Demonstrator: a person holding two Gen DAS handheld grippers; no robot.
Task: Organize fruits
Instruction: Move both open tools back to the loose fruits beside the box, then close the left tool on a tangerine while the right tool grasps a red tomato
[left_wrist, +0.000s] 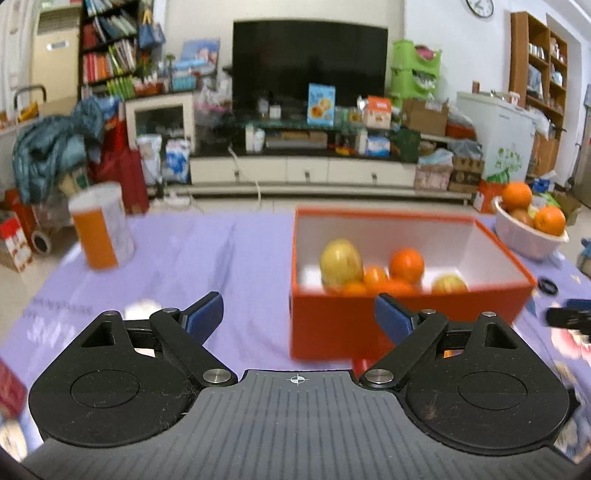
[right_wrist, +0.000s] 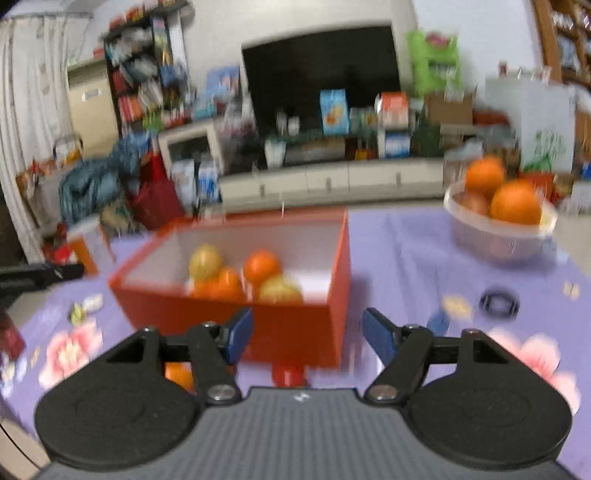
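An orange-and-white canister (left_wrist: 101, 229) is noted at the left of the lilac-clothed desk (left_wrist: 207, 258). The left tool (left_wrist: 299, 312) is spread, nothing gripped. Fruits (left_wrist: 373, 266) lie in the orange box (left_wrist: 406, 321), centre-right. More are seen in the white bowl (left_wrist: 528, 236), far right. The right tool (right_wrist: 306, 332) is likewise parted and empty.

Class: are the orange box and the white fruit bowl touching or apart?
Apart. The right wrist view shows bare purple tablecloth between the orange box and the white bowl.

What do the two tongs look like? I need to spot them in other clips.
Both the left tongs and right tongs match: blue finger pads on black linkage arms with silver pivot pins, two round black discs, and a grey ribbed body bearing a small white crosshair mark.
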